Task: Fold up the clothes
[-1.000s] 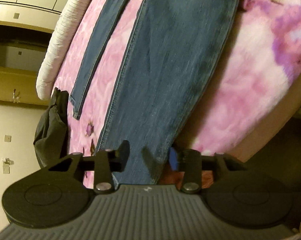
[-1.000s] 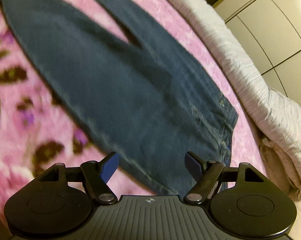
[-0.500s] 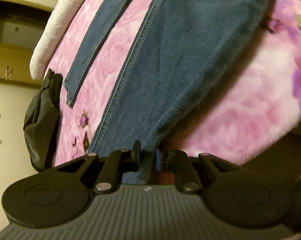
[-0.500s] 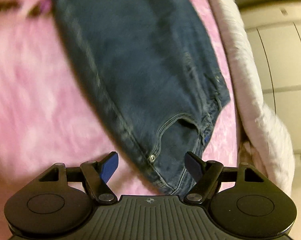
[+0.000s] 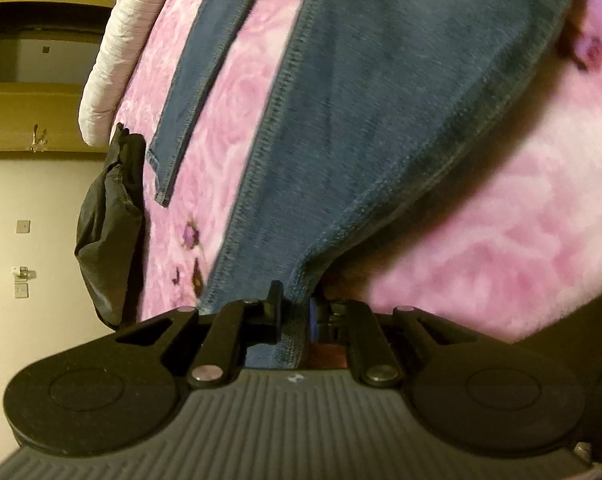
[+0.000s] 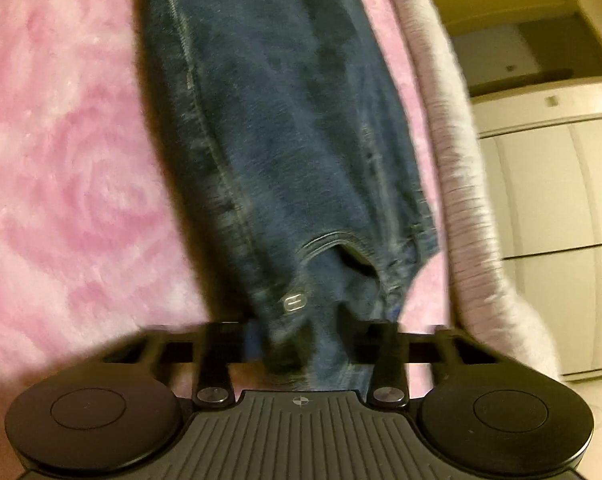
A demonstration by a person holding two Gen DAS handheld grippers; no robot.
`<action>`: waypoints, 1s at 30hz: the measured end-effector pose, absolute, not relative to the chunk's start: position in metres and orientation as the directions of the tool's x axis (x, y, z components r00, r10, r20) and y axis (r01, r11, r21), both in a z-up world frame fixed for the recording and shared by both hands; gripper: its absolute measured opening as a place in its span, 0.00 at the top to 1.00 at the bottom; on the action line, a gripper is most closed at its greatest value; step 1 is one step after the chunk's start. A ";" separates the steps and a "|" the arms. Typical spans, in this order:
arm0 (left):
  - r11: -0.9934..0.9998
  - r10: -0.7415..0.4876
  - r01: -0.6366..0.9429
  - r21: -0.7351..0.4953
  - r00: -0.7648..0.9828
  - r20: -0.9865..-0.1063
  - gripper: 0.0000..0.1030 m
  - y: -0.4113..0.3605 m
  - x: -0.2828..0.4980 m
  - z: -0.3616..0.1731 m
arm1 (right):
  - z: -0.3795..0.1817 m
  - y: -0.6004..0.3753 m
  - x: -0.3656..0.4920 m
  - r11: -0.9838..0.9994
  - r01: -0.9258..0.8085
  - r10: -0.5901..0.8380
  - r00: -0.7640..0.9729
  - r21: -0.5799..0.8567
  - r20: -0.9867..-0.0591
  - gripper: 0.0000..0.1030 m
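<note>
Left tongs (image 5: 295, 316): clamped on the hem end of one leg of the jeans (image 5: 381, 120).
Right tongs (image 6: 301, 340): blurred — fingers straddle the waistband by the rivet (image 6: 295, 302); grip cannot be told.
Jeans: spread flat on the pink blanket (image 5: 501, 220) of the bed.
Bed edge: white quilt (image 6: 457, 184) — alongside the jeans.

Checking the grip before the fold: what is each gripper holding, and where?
Left gripper pinches the jeans at a leg hem. Right gripper straddles their waistband; blur hides whether it has clamped.
</note>
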State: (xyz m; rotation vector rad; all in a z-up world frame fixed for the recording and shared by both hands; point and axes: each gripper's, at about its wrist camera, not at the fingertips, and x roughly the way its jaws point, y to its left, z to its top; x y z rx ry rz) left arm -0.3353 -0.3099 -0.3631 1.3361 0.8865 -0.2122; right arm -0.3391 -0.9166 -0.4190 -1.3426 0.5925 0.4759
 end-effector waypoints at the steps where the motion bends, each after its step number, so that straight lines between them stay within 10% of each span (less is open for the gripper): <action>1: 0.273 0.339 0.603 0.749 0.668 -0.662 0.90 -0.311 -0.334 -0.355 | -0.417 -0.917 -0.336 0.173 -0.653 -0.016 0.747 -0.737 -0.665 0.88; 15: 0.331 0.224 0.644 0.690 0.657 -0.720 0.90 -0.309 -0.251 -0.187 | -0.236 -0.893 -0.264 0.162 -0.688 0.008 0.718 -0.707 -0.696 0.92; 30: 0.343 0.073 0.873 0.347 0.343 -0.936 0.94 -0.292 -0.038 -0.194 | -0.211 -0.833 -0.072 0.172 -0.782 -0.221 0.563 -0.600 -0.797 0.92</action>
